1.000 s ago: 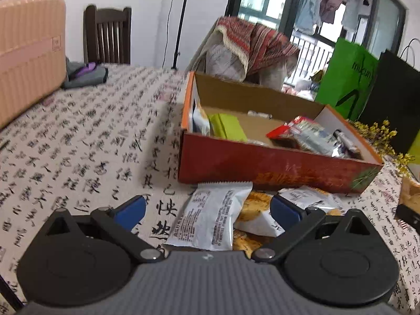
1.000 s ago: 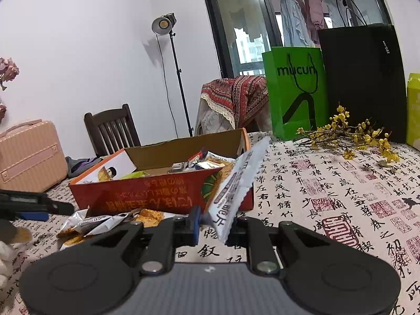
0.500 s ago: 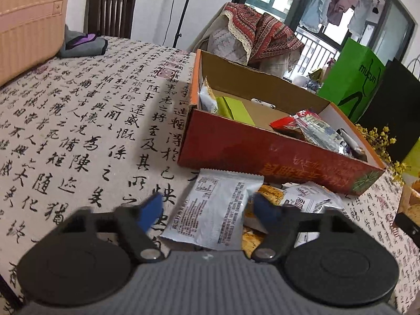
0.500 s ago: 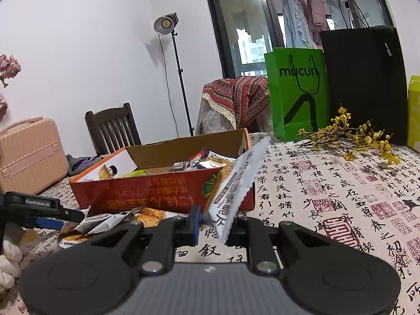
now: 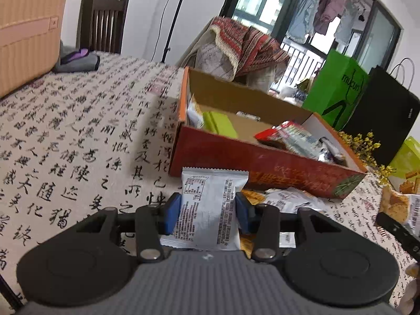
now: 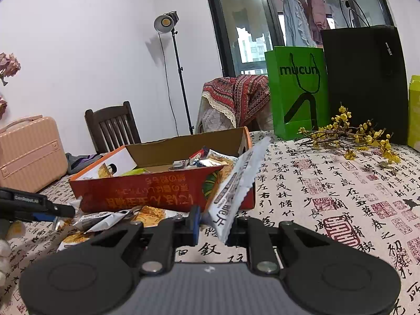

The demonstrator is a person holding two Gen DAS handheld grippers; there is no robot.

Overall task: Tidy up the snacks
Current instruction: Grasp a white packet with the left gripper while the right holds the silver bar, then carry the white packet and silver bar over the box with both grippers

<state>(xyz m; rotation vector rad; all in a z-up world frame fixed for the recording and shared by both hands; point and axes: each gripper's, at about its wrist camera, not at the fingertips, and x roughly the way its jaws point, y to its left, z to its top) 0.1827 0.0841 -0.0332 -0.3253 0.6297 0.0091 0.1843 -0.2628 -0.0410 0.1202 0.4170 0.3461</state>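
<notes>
From the left wrist, the left claw (image 5: 208,214) has its blue-padded fingers (image 5: 172,215) pressed against both long edges of a flat white foil snack packet printed with small black text (image 5: 210,207), which lies face-up between them with its serrated top edge pointing ahead; whether it is lifted off the calligraphy-print tabletop (image 5: 78,141) cannot be told. Directly ahead of the claw stands the open red-and-orange cardboard box (image 5: 262,165), already holding a lime-green pack (image 5: 220,124) and a red-and-silver wrapper (image 5: 291,137), while more loose white and orange packets (image 5: 286,200) lie just ahead and to the right, against the box's near wall. The grip is on the edges of a thin, slippery pouch, so I judge it could buckle or twist out on the way over that wall, or catch on the rim if carried too low. From the right wrist, the right claw (image 6: 214,225) is closed narrowly on the lower corner of a second white crimped-edge snack packet (image 6: 237,181), which stands up tilted to the right, ahead of the claw and in front of the box's right end (image 6: 162,191). Held by one corner only, it may swing or peel free. The left claw's black arm (image 6: 39,204) shows at far left over the loose heap (image 6: 105,218), so both claws heading for the box together risk a collision.
</notes>
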